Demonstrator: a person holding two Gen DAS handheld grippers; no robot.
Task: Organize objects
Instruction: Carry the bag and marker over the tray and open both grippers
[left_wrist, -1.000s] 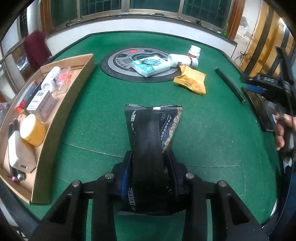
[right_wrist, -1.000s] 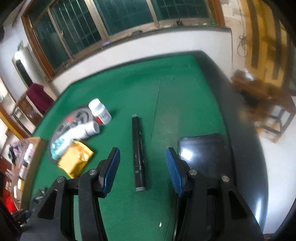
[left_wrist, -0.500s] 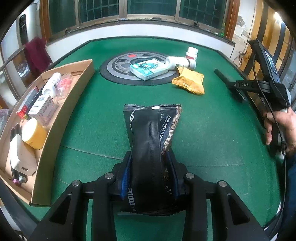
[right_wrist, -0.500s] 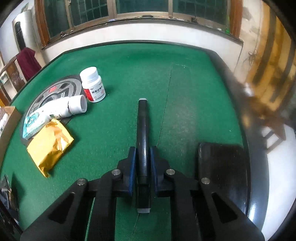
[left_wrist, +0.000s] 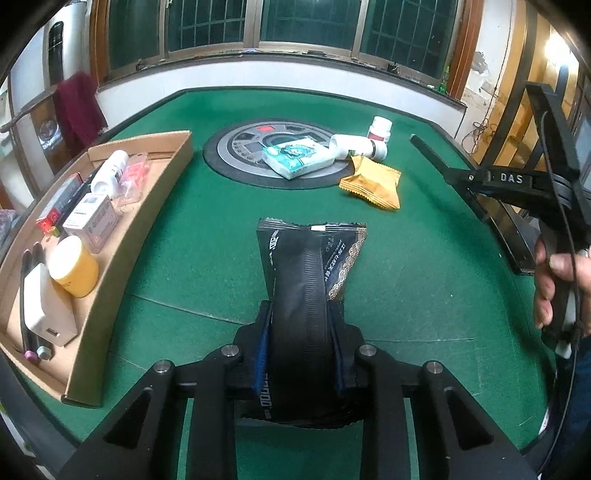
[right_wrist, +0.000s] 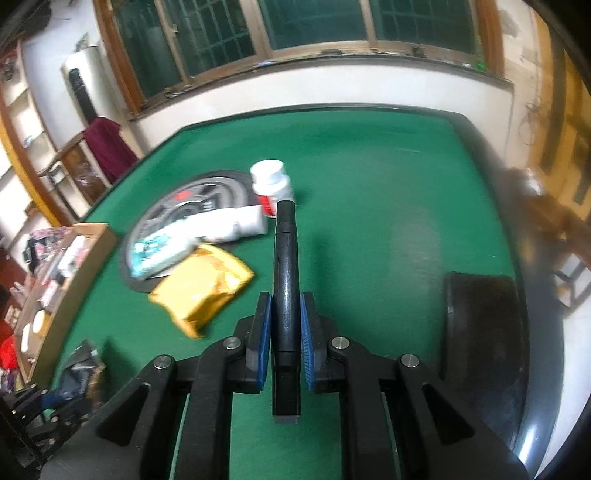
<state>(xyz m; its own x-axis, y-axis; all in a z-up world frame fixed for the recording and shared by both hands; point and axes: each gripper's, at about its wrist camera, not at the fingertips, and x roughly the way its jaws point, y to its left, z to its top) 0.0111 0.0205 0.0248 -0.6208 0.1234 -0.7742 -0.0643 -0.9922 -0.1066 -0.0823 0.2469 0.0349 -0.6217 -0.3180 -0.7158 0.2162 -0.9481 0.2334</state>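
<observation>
A: Left tool pinching black pouch, jaws just closing, over green bench; open felt between tray and pouch.

B: Right tool clamped on black pen, lifted clear near bench edge.

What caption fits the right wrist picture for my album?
Right gripper shut on a black pen above the green table.

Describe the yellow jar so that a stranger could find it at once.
Look at the long cardboard tray on the left side of the green felt table. Near its close end a short round yellow plastic jar stands beside a white charger block. It is the tray's only yellow thing.
</observation>
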